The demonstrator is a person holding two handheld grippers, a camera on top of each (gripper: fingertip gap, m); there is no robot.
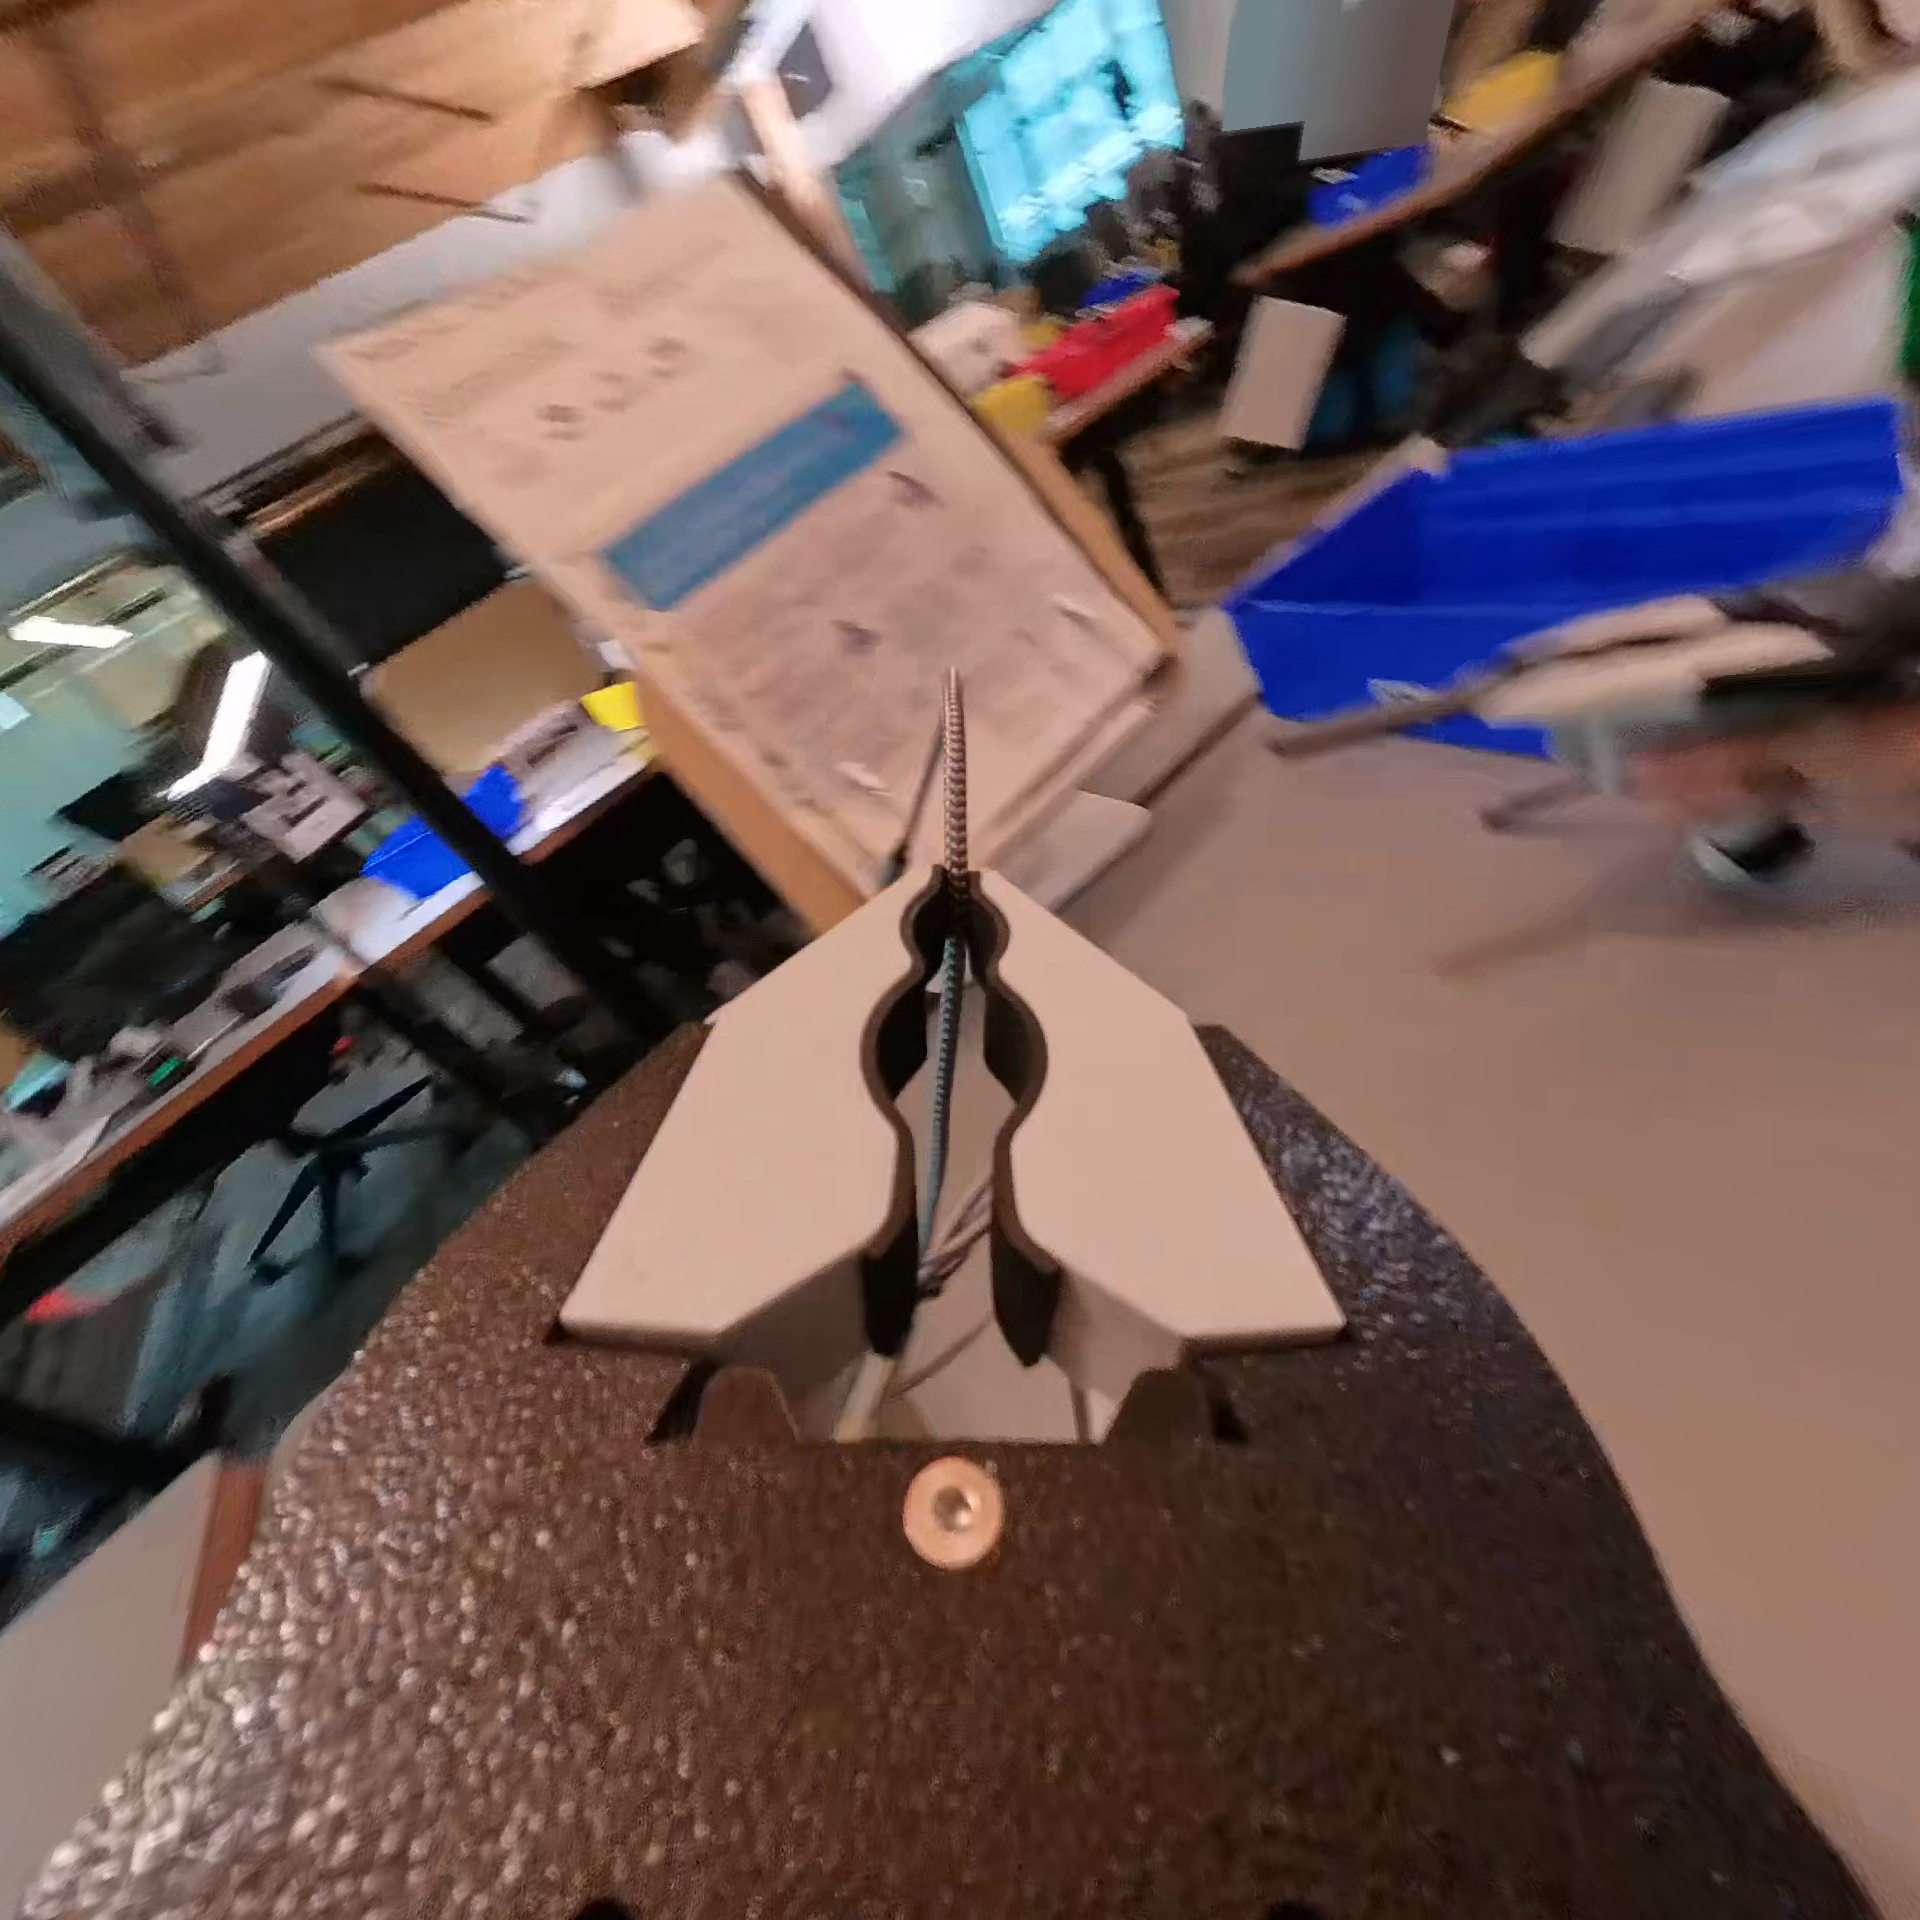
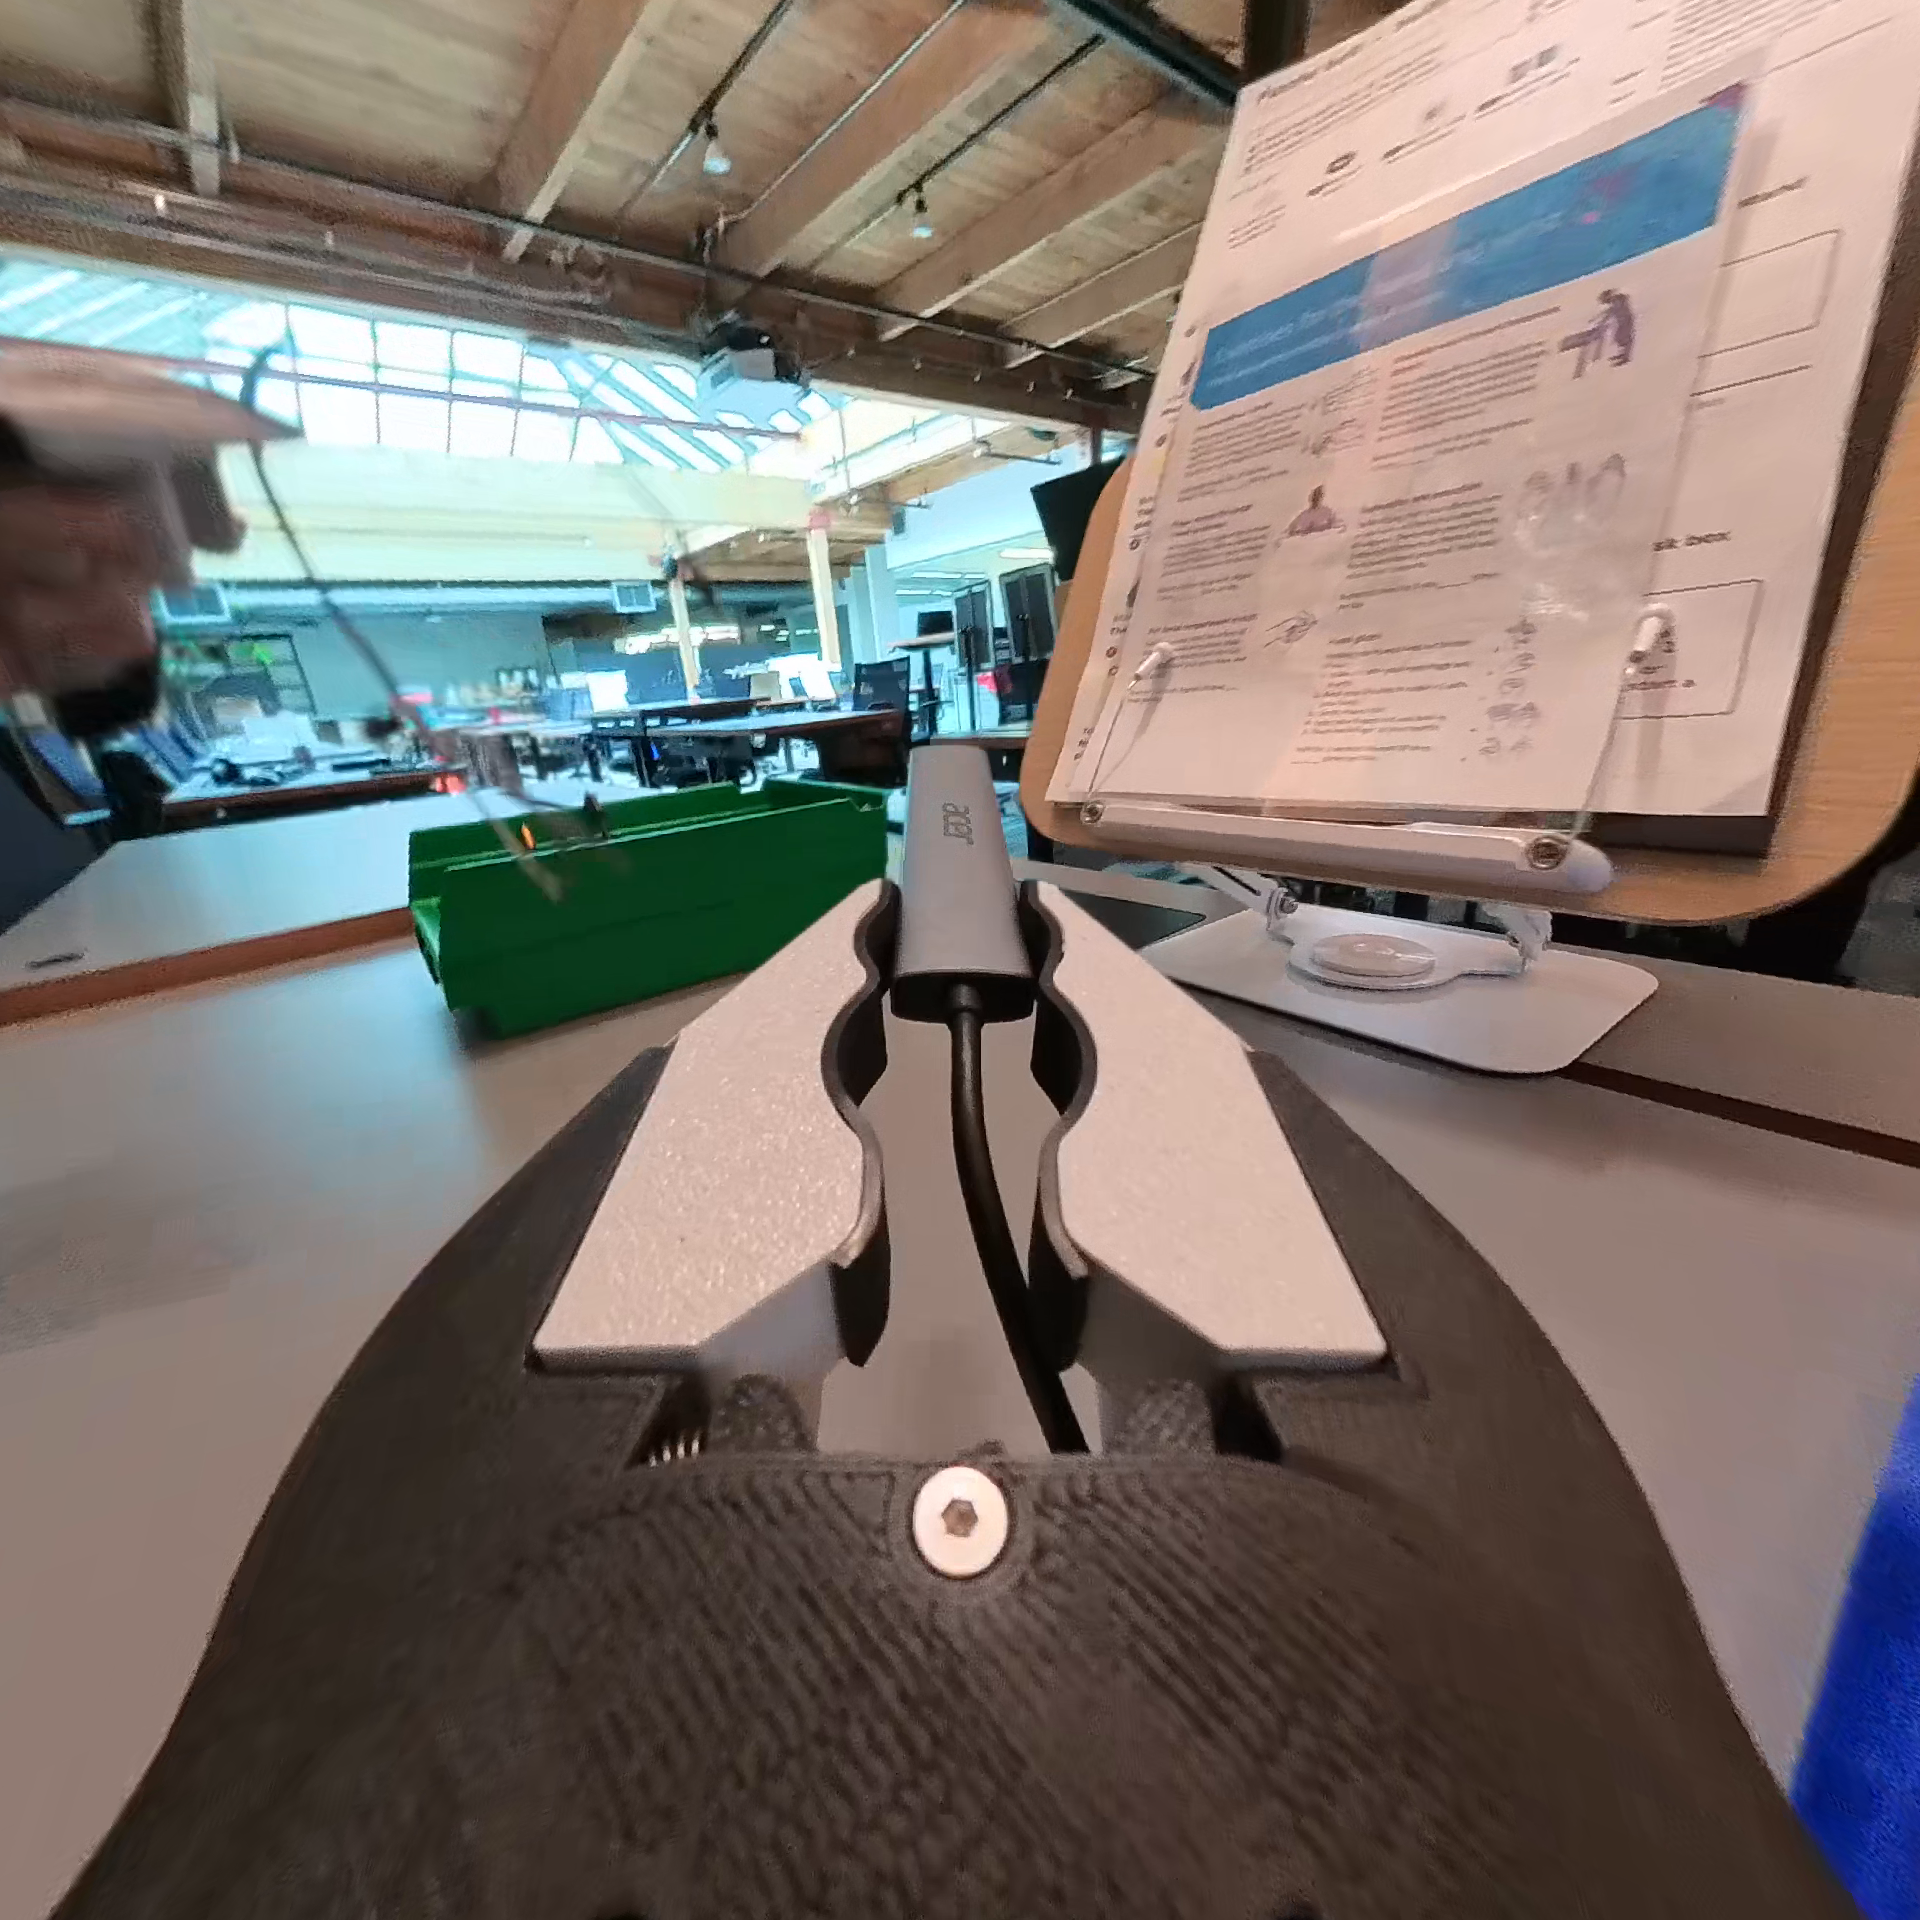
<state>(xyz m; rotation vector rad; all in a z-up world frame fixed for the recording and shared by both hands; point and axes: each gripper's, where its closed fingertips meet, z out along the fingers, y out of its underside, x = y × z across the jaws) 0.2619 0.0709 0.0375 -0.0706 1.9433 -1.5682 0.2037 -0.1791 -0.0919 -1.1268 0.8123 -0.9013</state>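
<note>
My left gripper point(image 1: 956, 883) is shut on a thin braided cable point(image 1: 952, 769), which sticks out past the fingertips and runs back between the jaws. It is held above the grey table point(image 1: 1455, 1143). My right gripper point(image 2: 956, 904) is shut on a grey slim hub point(image 2: 948, 842), whose black cord point(image 2: 987, 1195) runs back between the jaws. The right gripper also shows, blurred, at the right of the left wrist view point(image 1: 1621, 665). The left gripper shows blurred at the left of the right wrist view point(image 2: 94, 540), with the cable point(image 2: 343, 634) hanging down from it toward a green bin point(image 2: 644, 894).
A wooden document stand point(image 2: 1455, 873) with printed sheets stands at the back of the table; it also shows in the left wrist view point(image 1: 748, 520). A blue bin point(image 1: 1558, 561) sits at the right. Other desks and shelves with coloured bins lie beyond. The gap from one gripper's tips to the other's is roughly 30 cm.
</note>
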